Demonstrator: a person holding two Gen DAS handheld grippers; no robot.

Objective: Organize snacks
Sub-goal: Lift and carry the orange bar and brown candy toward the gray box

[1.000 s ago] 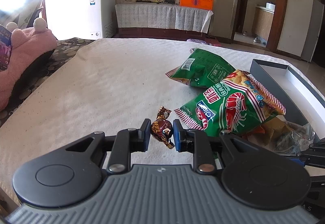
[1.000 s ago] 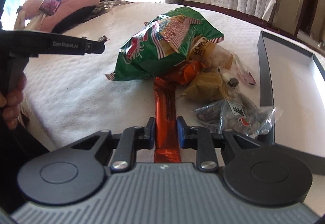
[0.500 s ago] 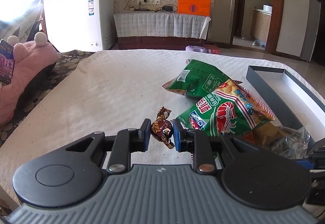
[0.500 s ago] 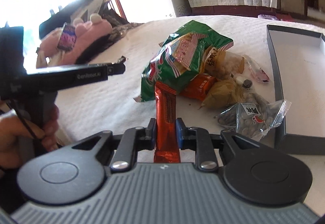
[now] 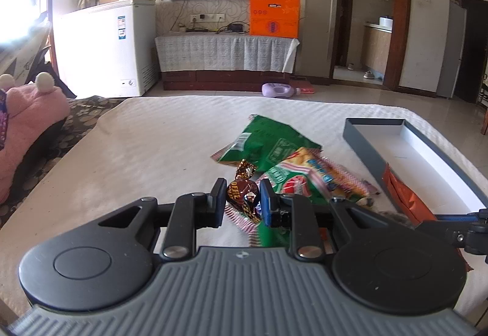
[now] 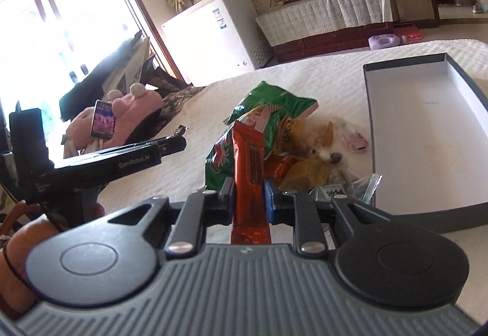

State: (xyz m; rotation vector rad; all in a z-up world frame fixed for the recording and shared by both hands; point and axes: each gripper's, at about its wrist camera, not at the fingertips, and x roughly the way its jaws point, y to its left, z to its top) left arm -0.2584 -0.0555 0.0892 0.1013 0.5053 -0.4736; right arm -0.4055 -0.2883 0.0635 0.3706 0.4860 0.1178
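Note:
My left gripper (image 5: 241,198) is shut on a brown wrapped toffee candy (image 5: 242,193), held above the white bed cover. In the right wrist view my right gripper (image 6: 249,198) is shut on a long red snack bar (image 6: 248,166) that stands upright between the pads. Behind both lies a snack pile: green shrimp-chip bags (image 5: 274,147) (image 6: 268,110), tan and orange packets (image 6: 305,174) and a clear bag (image 6: 360,188). The grey open box (image 5: 363,141) (image 6: 427,110) lies to the right, its white floor bare. The left gripper body (image 6: 122,162) shows at the left of the right wrist view.
A pink plush toy (image 5: 27,122) (image 6: 134,116) lies at the bed's left edge on a dark patterned blanket. A hand (image 6: 18,259) grips the left tool. Beyond the bed stand a white chest freezer (image 5: 106,46), a covered TV bench and an orange box (image 5: 274,15).
Both grippers have lifted with their snacks, so the pile sits lower and farther in each view. The right gripper also rolled and swung, bringing the open box more into sight.

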